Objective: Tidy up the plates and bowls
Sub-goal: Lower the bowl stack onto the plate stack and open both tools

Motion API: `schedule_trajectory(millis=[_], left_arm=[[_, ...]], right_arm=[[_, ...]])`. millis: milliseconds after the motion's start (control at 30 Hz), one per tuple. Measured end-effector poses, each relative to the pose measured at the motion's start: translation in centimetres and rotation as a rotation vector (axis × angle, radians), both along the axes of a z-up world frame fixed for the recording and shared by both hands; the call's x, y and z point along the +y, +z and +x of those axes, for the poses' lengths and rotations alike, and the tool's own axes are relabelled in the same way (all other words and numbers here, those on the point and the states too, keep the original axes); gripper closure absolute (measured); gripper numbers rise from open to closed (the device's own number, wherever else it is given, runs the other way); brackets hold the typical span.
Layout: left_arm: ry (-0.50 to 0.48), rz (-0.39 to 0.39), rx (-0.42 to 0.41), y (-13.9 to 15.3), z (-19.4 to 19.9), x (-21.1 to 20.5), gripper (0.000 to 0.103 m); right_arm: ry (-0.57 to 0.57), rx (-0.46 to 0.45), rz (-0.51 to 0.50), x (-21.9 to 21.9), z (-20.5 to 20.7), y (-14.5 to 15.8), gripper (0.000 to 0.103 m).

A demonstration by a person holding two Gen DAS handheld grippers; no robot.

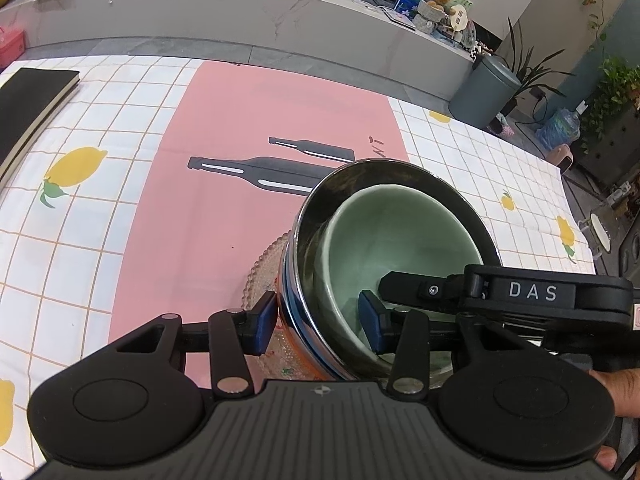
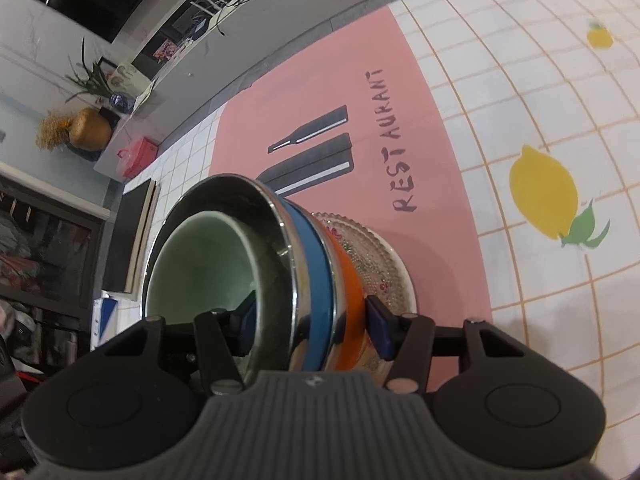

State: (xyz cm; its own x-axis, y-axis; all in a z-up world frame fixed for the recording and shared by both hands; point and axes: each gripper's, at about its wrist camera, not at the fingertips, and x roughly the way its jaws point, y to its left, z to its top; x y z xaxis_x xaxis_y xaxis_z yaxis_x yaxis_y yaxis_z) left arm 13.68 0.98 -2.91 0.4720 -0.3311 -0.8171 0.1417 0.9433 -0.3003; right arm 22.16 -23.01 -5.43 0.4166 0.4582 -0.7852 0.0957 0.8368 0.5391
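From your left wrist view, the left hand-held gripper (image 1: pixel 318 322) straddles the near wall of the nested bowls: one blue pad sits outside against the stack, the other inside the green bowl (image 1: pixel 400 236), which is nested in the steel bowl (image 1: pixel 320 208). The pads look closed on that wall, so treat it as a grip on the stack and keep it even. The right hand-held gripper (image 1: pixel 370 284) reaches in from the right, its finger also inside the green bowl. The stack sits on the glass plate (image 1: pixel 260 268) on the pink mat (image 1: pixel 224 128). From your right wrist view, the right hand-held gripper (image 2: pixel 310 322) clamps the opposite wall, one pad inside, one outside at the orange bowl (image 2: pixel 346 280), below the blue bowl (image 2: pixel 310 240). The stack looks tilted here, though the lens may exaggerate it. Keep both grips level with each other, move them together, and watch that the glass plate (image 2: pixel 376 256) does not drag along the surface.
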Motion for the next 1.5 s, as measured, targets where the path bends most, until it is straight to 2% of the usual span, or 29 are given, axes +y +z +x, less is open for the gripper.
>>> schedule_trajectory(millis=[200,300,400,500,800,1000,1133,1333,1500], left_arm=[[-0.002,0.012,-0.012,0.1,-0.2,-0.1,0.055],[-0.016,0.052,-0.035,0.4,-0.5,-0.5,0.058],[-0.031,0.097,-0.063,0.7,-0.8,-1.0,0.06],[-0.018,0.091,-0.073,0.9,-1.0,-0.8,0.06],[0.028,0.109,-0.156,3.7,-2.1,0.3,0.058],[0.034,0.127,-0.24,6.0,-4.5,0.6,0.045],[0.031,0.123,-0.263,6.7,-5.7,0.6,0.038],[0.046,0.178,-0.288,6.4,-7.8,0.3,0.026],[0.066,0.212,-0.295,6.0,-9.5,0.1,0.017]], right_arm=[[-0.002,0.004,0.0,-0.1,-0.2,-0.1,0.05],[0.007,-0.008,-0.021,0.1,-0.3,0.2,0.051],[0.037,-0.068,-0.106,0.7,-0.7,1.0,0.052],[0.065,-0.134,-0.201,1.4,-1.3,2.1,0.052],[0.075,-0.213,-0.261,1.4,-3.1,3.8,0.05],[0.086,-0.317,-0.319,1.9,-5.5,6.0,0.044],[0.093,-0.364,-0.347,2.0,-7.4,6.8,0.043],[0.09,-0.444,-0.423,2.5,-10.2,7.3,0.032],[0.077,-0.474,-0.458,2.8,-12.2,7.1,0.03]])
